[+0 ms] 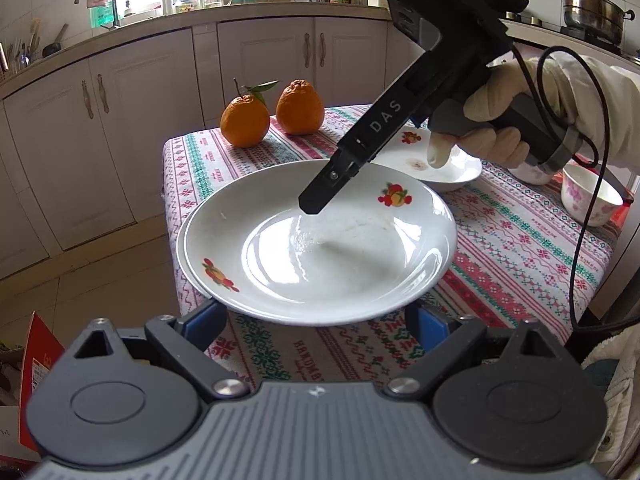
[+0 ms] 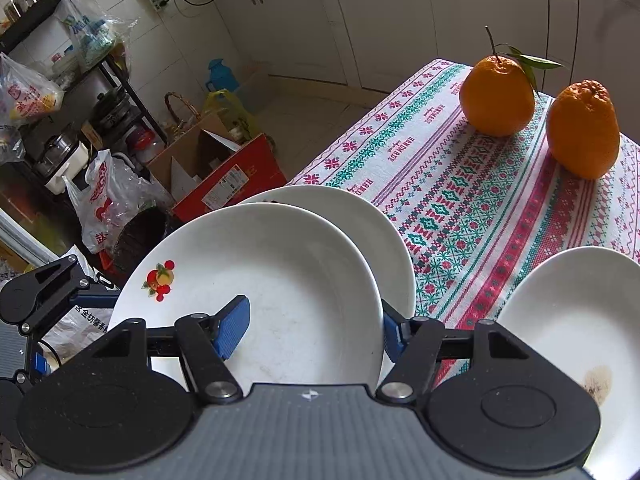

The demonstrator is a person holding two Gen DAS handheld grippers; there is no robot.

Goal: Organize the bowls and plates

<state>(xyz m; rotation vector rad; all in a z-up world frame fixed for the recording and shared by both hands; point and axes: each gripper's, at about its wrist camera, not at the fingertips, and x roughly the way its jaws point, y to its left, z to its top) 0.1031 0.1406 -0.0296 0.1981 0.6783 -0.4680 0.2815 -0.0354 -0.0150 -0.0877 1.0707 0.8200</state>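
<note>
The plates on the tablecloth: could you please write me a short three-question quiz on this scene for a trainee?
1. True or false: the right tool is shut on the rim of the fruit-print plate, with one finger inside the plate and one outside.
2. How many oranges stand on the tablecloth? A one, B two, C four.
3. Short answer: which tool stands wide open, gripping nothing?

Key: 1 true; 2 B; 3 the left tool.
</note>
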